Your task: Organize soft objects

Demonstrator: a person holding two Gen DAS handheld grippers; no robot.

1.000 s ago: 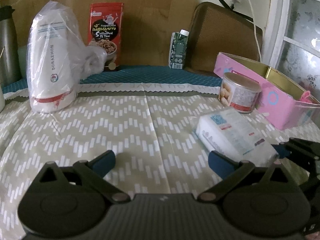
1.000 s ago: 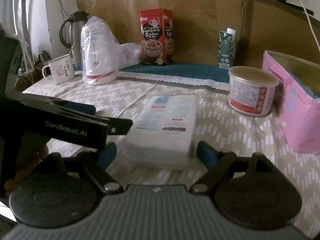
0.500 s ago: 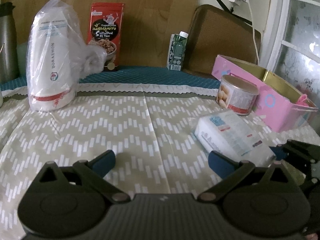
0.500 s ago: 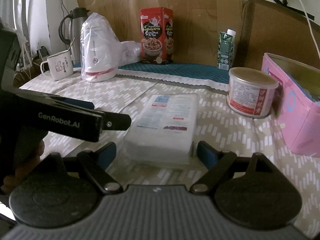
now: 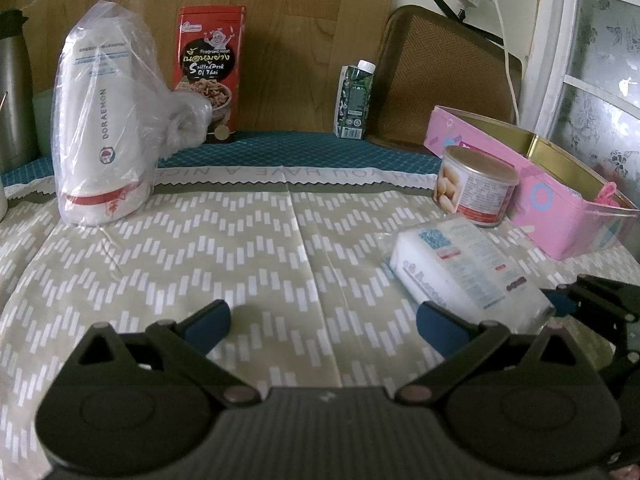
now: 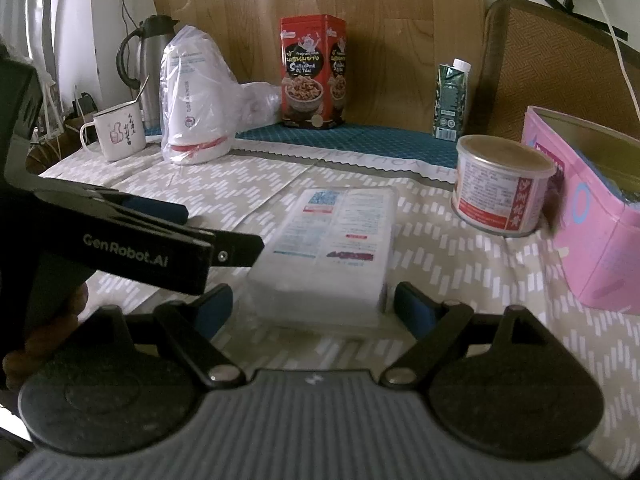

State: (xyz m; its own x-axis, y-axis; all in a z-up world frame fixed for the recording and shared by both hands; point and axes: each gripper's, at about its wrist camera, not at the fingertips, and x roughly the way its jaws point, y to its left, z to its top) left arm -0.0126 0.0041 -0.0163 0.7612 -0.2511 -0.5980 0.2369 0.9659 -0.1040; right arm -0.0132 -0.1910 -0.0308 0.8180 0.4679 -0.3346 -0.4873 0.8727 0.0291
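We're reading this as early in the task: nothing looks sorted yet. The tissue pack is lying flat on the bench, just in front of the tin can and near the open pink box, not inside it. The pink box is looking like the likely destination, but that's our guess. The bagged white roll pack is standing upright well to the left of the tissue pack, untouched.

What's left, as we're judging it: grasp the tissue pack, lift it, place it, then deal with the bagged white roll pack.

Pose: we're holding the right gripper low over the bench, lined up on the near end of the tissue pack. Its jaws are spread wide, one on each side of that end, and we're seeing a gap on both sides, so no contact yet.

We're holding the left gripper low too, left of the tissue pack. Its jaws are spread and gripping nothing; the right-hand jaw is sitting just beside the tissue pack's near corner. Touching or not, we can't tell.
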